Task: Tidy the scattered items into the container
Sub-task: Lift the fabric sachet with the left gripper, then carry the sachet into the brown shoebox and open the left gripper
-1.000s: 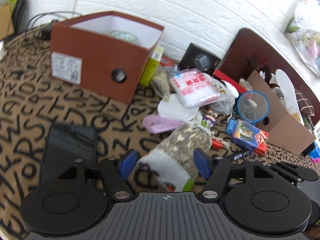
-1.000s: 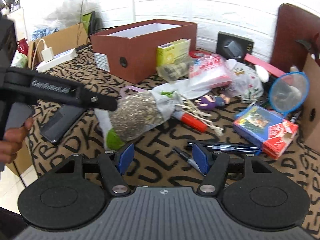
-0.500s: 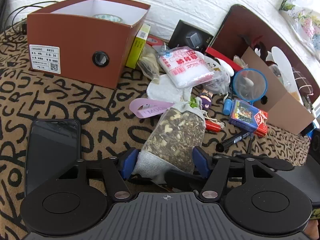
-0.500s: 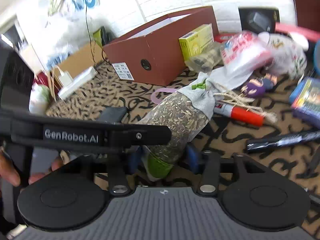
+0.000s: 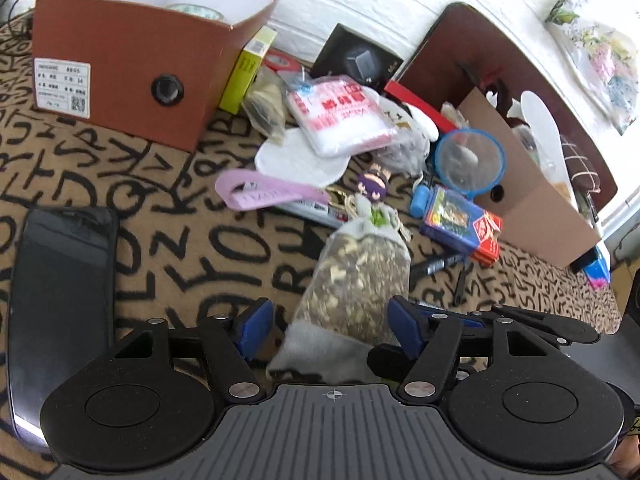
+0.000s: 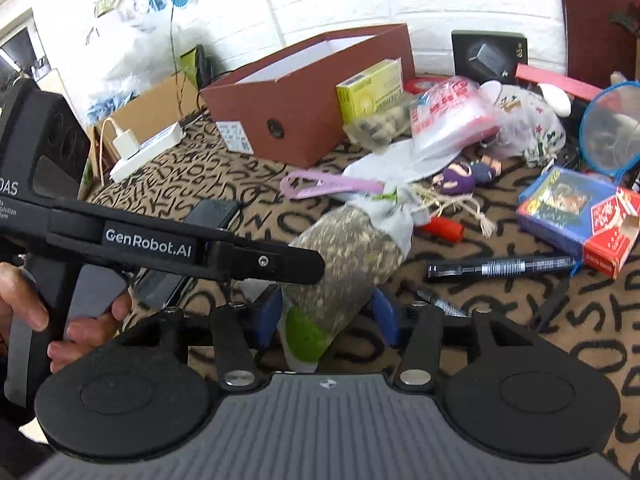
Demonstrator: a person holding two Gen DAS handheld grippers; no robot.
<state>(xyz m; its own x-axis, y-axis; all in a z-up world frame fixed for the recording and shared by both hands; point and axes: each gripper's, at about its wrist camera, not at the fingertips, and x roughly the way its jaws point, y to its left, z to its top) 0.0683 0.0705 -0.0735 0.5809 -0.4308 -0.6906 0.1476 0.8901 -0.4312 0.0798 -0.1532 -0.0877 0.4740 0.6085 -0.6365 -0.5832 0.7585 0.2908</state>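
A mesh sachet of dried herbs (image 5: 360, 276) lies tilted on the letter-print cloth, its grey-and-green bottom end towards both grippers. My left gripper (image 5: 328, 320) straddles that end. Its jaws are opening, and the left pad stands clear of the bag. My right gripper (image 6: 326, 312) has the sachet (image 6: 348, 248) between its blue pads, which touch both sides while the jaws ease apart. One of the right gripper's fingers (image 5: 520, 320) shows in the left wrist view. The brown shoebox (image 5: 132, 76), open at the top, stands at the back left.
A black phone (image 5: 60, 300) lies to the left. Beyond the sachet lie a purple strap (image 5: 260, 196), a doll (image 5: 374, 184), a card box (image 5: 460, 224), a black marker (image 6: 500, 268) and a red-white packet (image 5: 340, 120). A cardboard box (image 5: 540, 208) stands at the right. A hand (image 6: 80, 320) holds the left gripper.
The right gripper, which stood empty short of the sachet, has come onto it and now has it between its pads. The left jaws narrowed on the bag and have widened again.
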